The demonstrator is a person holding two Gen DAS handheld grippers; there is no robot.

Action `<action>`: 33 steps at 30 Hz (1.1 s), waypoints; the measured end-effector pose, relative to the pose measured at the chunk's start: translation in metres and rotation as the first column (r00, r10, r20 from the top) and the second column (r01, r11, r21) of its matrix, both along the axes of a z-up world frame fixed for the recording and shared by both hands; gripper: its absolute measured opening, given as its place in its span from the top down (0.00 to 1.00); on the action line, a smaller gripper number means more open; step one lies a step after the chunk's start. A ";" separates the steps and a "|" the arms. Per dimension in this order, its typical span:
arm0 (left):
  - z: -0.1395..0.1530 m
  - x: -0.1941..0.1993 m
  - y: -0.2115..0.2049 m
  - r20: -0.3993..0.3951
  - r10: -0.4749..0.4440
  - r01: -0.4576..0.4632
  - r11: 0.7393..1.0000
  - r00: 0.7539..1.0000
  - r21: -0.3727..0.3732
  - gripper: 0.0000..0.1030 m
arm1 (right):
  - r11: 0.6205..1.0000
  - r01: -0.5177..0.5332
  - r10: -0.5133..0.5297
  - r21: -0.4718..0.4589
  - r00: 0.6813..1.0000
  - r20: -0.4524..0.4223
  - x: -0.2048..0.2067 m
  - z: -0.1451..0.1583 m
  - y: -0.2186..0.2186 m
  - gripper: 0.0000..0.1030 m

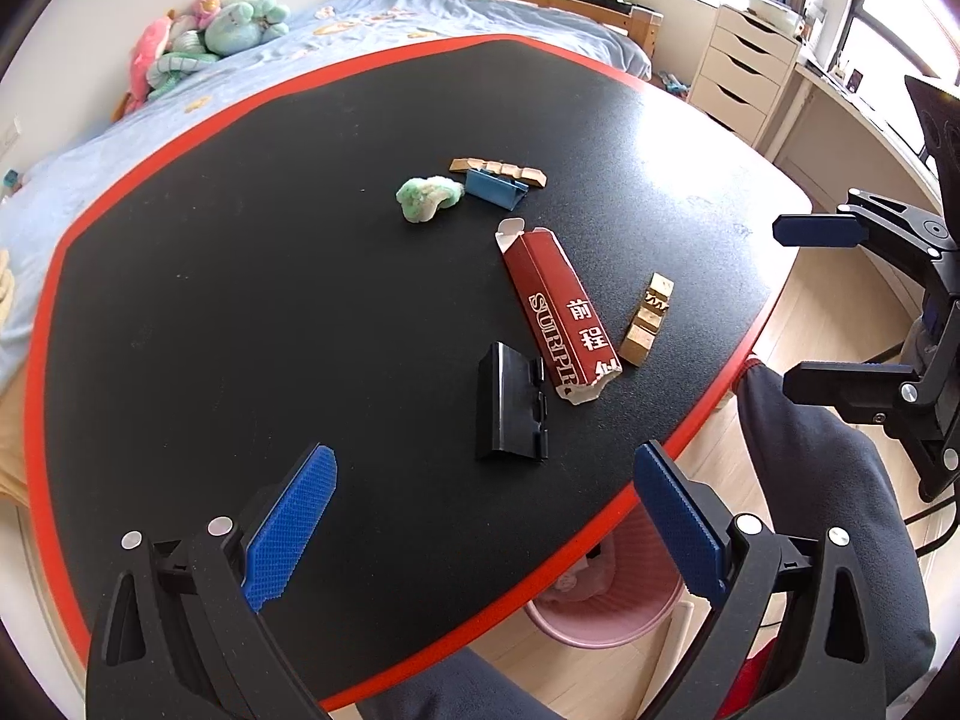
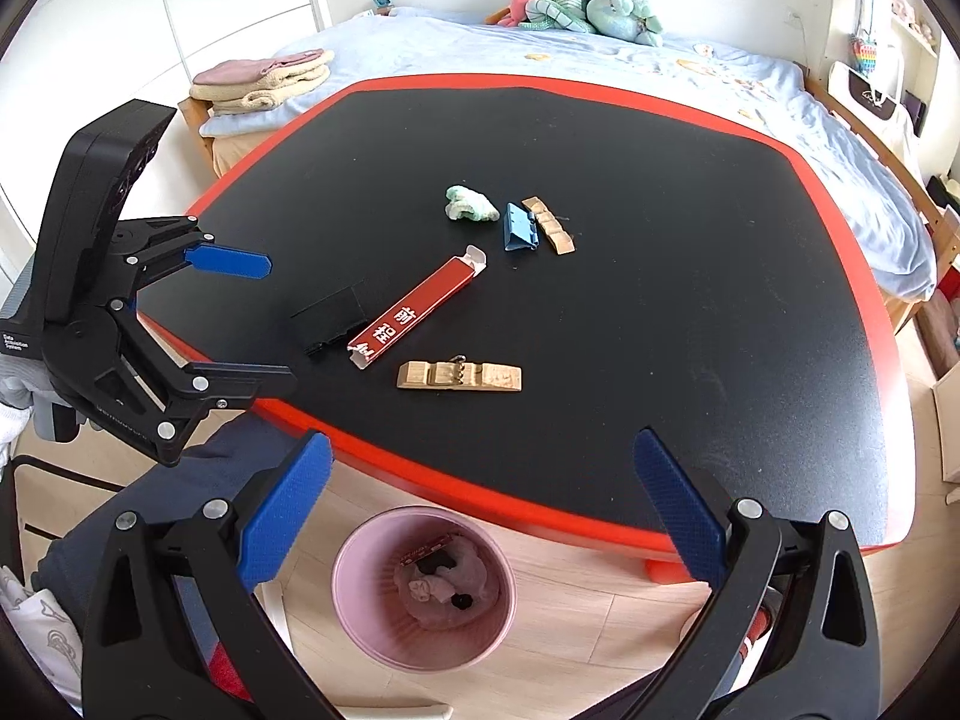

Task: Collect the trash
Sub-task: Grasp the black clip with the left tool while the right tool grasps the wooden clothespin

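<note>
On the black table with the red rim (image 1: 180,300) lie a long red carton (image 1: 558,324) (image 2: 414,312), a black plastic piece (image 1: 510,411) (image 2: 330,318), a crumpled green-white wad (image 1: 429,197) (image 2: 471,204), a small blue box (image 1: 495,187) (image 2: 519,228) and two tan wooden strips (image 1: 645,318) (image 2: 459,376) (image 1: 498,171) (image 2: 547,225). My left gripper (image 1: 486,528) (image 2: 246,324) is open and empty, just short of the black piece. My right gripper (image 2: 480,516) (image 1: 792,300) is open and empty above the pink bin (image 2: 360,618).
The pink bin (image 1: 600,624) stands on the wooden floor under the table's near edge and holds some trash. A bed with plush toys (image 2: 588,0) lies behind the table. A white drawer unit (image 1: 744,66) stands at the far right. My dark-trousered legs (image 1: 840,510) are beside the table.
</note>
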State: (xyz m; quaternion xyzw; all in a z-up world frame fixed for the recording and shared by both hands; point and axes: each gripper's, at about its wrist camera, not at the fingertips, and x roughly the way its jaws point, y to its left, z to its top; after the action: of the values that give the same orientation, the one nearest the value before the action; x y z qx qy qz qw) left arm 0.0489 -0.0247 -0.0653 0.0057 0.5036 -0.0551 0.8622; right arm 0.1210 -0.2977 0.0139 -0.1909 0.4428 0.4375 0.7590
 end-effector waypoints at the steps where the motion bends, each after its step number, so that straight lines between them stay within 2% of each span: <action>1: -0.001 0.002 0.001 -0.001 0.000 0.000 1.000 1.000 0.001 0.08 | 1.000 -0.003 0.003 -0.003 1.000 0.001 0.001 -0.002 0.002 0.04; 12: -0.013 0.014 0.004 0.001 0.004 -0.004 0.999 1.000 0.038 0.08 | 0.998 -0.028 0.028 -0.058 1.000 0.000 0.018 -0.028 0.022 0.04; 22: -0.015 0.022 0.013 0.019 0.013 -0.014 0.999 1.000 0.042 0.08 | 0.996 -0.045 0.048 -0.076 0.998 0.042 0.029 -0.039 0.035 0.04; 25: -0.013 0.023 0.014 0.026 0.013 -0.014 0.999 1.000 0.042 0.14 | 0.996 -0.057 0.060 -0.065 0.997 0.043 0.030 -0.040 0.038 0.05; 28: -0.010 0.025 0.015 0.029 0.011 -0.012 0.999 1.000 0.042 0.26 | 0.997 -0.073 0.074 -0.036 0.997 0.035 0.031 -0.040 0.040 0.15; 31: -0.008 0.025 0.015 0.034 0.010 -0.011 0.999 0.999 0.043 0.37 | 0.997 -0.073 0.074 -0.026 0.996 0.040 0.031 -0.038 0.043 0.32; 33: -0.006 0.025 0.014 0.036 0.007 -0.009 0.999 0.999 0.043 0.50 | 0.996 -0.083 0.084 -0.027 0.996 0.040 0.029 -0.036 0.045 0.46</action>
State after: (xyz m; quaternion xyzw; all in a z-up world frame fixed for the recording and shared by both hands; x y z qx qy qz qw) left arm 0.0738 -0.0106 -0.0715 0.0234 0.4891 -0.0407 0.8710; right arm 0.1499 -0.2525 -0.0220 -0.2279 0.4243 0.4591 0.7465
